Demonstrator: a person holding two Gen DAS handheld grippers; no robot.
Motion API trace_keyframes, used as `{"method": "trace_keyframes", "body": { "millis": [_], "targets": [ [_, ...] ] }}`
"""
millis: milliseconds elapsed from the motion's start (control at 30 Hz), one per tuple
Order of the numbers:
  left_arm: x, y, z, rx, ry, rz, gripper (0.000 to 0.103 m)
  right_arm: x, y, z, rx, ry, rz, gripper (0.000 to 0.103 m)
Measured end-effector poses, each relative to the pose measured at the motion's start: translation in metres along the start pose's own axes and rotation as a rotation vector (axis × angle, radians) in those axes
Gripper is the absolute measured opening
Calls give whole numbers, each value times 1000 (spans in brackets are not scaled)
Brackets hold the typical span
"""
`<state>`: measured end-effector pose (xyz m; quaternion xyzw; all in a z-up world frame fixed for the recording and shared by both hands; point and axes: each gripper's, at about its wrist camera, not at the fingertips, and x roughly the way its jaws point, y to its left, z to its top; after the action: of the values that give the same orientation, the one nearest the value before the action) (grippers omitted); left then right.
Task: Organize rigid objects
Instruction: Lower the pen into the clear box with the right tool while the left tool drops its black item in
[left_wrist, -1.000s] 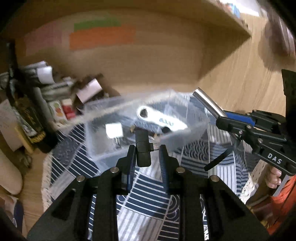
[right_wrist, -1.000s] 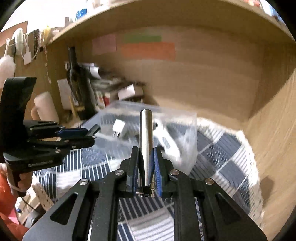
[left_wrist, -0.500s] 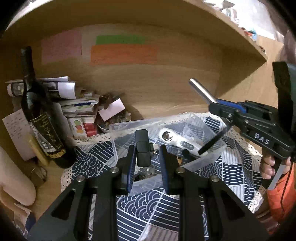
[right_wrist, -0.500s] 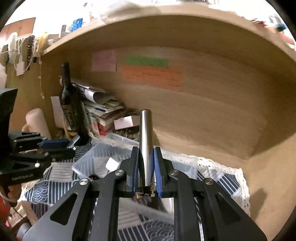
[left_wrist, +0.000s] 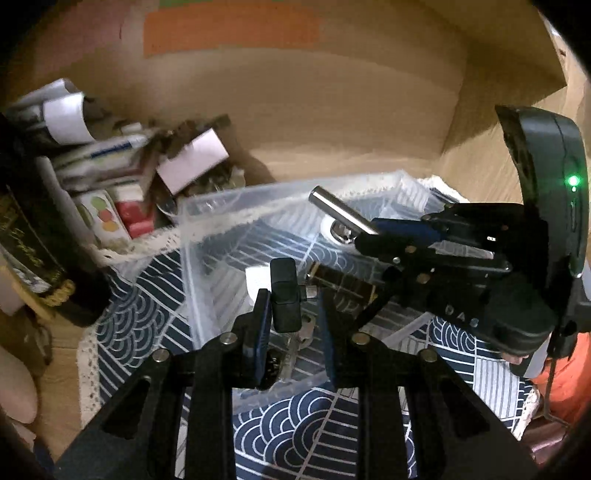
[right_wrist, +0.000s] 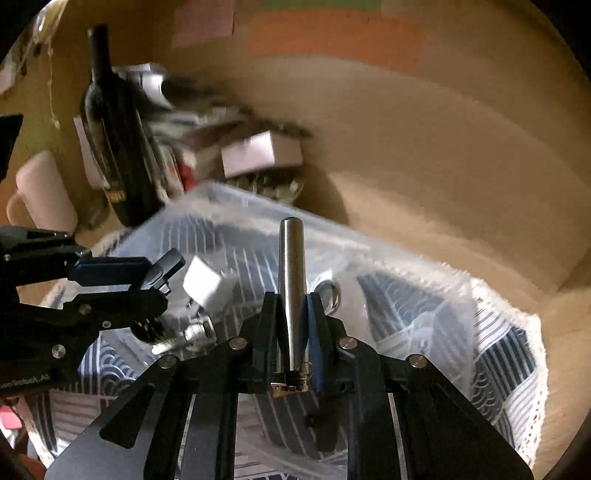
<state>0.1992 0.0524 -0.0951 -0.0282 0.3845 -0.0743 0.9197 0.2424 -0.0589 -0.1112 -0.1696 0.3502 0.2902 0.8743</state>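
Observation:
A clear plastic bin (left_wrist: 207, 229) sits on a blue patterned cloth (left_wrist: 140, 310); it also shows in the right wrist view (right_wrist: 406, 280). My left gripper (left_wrist: 291, 295) is shut on a small black adapter (left_wrist: 284, 295) and holds it over the bin. My right gripper (right_wrist: 291, 321) is shut on a silver metal cylinder (right_wrist: 291, 280), also over the bin; the cylinder shows in the left wrist view (left_wrist: 340, 212) too. Inside the bin lie a white charger cube (right_wrist: 205, 282), a silver plug (right_wrist: 192, 332) and a white tool with a round lens (right_wrist: 328, 291).
A dark wine bottle (right_wrist: 114, 147) stands at the back left beside piled papers and small boxes (left_wrist: 122, 177). A wooden wall (right_wrist: 424, 147) closes the back and right. A pale mug (right_wrist: 44, 192) stands at the far left.
Both grippers have come down and forward over the bin, still holding their objects. The right gripper has drawn close beside the left one.

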Motion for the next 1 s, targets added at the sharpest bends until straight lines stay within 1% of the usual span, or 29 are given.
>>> {"method": "trace_keyframes", "body": {
  "millis": [133,233,367,467,633,700,767,800,867,900,1000],
  "targets": [
    [11,-2,-2,2,27,-10,24,8,1,-5,-13,33,16,14],
    [11,-1,-2,0,27,-8,24,9,-1,-4,-8,47,24,14],
    [9,-3,-2,3,27,1,24,2,3,-2,-6,43,12,15],
    [2,-5,-1,0,17,-2,25,-11,8,-1,-6,19,2,18],
    [-29,-9,0,-8,-52,6,29,-50,17,1,-4,-63,-24,20],
    [-44,-11,0,-14,-85,10,30,-73,19,0,6,-112,-31,24],
    [-63,-16,-1,-5,-132,26,30,-94,22,-2,17,-159,-35,29],
    [-70,-18,-1,-2,-150,32,31,-105,24,-3,25,-186,-41,30],
    [-88,-25,-4,1,-201,43,36,-128,28,-6,35,-238,-57,34],
    [-97,-28,-4,-2,-230,47,41,-140,29,-9,42,-270,-68,35],
    [-124,-37,-10,-3,-306,53,51,-170,34,-17,62,-351,-86,49]
  ]
}}
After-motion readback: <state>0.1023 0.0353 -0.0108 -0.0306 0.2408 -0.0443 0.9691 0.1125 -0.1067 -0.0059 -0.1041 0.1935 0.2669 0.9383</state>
